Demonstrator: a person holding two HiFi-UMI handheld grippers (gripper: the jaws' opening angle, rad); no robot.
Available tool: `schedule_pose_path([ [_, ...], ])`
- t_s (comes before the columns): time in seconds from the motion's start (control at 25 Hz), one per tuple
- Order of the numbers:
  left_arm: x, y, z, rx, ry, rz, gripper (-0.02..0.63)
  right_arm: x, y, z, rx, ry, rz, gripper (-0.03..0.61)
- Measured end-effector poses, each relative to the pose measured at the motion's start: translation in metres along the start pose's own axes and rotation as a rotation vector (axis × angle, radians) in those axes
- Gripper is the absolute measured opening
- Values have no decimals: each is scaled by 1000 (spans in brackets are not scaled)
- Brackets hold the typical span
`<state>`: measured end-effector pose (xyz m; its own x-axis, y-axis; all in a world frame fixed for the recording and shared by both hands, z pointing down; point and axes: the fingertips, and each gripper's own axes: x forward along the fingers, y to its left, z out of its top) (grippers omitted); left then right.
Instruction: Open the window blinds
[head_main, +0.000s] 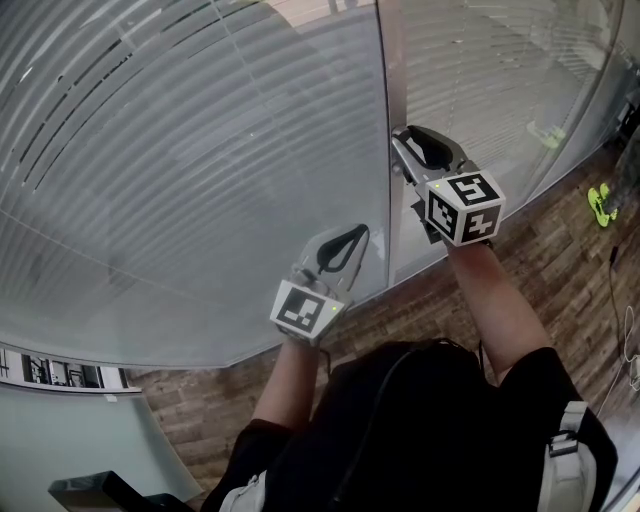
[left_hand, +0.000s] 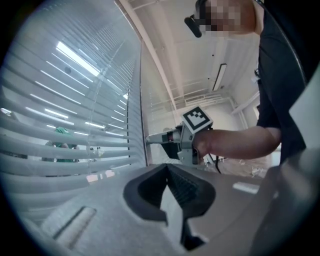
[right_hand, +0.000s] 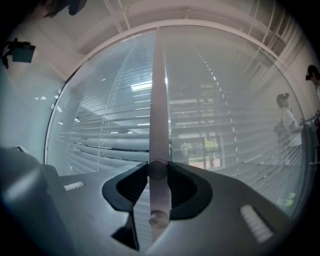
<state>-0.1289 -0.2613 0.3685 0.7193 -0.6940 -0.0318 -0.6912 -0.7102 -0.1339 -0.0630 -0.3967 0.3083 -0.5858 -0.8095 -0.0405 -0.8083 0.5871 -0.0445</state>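
Observation:
Grey slatted blinds hang behind glass on both sides of a pale upright frame post. My right gripper points at that post and is shut on the blinds' pale round wand, which runs upright between its pads. In the right gripper view the slats stand partly tilted, with greenery showing through. My left gripper hangs lower and to the left, close to the glass, shut with nothing in it. The left gripper view shows the right gripper reaching to the blinds.
A brick-patterned floor runs along the foot of the window. A bright green object and a thin cable lie on it at the right. Beyond the glass a person stands at the right.

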Motion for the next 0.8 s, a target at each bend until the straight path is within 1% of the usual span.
schedule_pose_path([
  [0.12, 2, -2, 0, -1, -2, -7, 5, -1, -1, 1, 87, -9, 2, 129],
  [0.2, 2, -3, 1, -1, -2, -8, 5, -2, -2, 2, 114, -14, -2, 129],
  [0.6, 0, -2, -1, -1, 4, -7, 5, -2, -1, 1, 49, -10, -25, 129],
  [0.72, 0, -1, 0, 0, 3, -8, 5, -2, -1, 1, 43, -10, -24, 129],
  [0.8, 1, -2, 0, 3, 2, -9, 5, -2, -1, 2, 15, -9, -15, 130],
])
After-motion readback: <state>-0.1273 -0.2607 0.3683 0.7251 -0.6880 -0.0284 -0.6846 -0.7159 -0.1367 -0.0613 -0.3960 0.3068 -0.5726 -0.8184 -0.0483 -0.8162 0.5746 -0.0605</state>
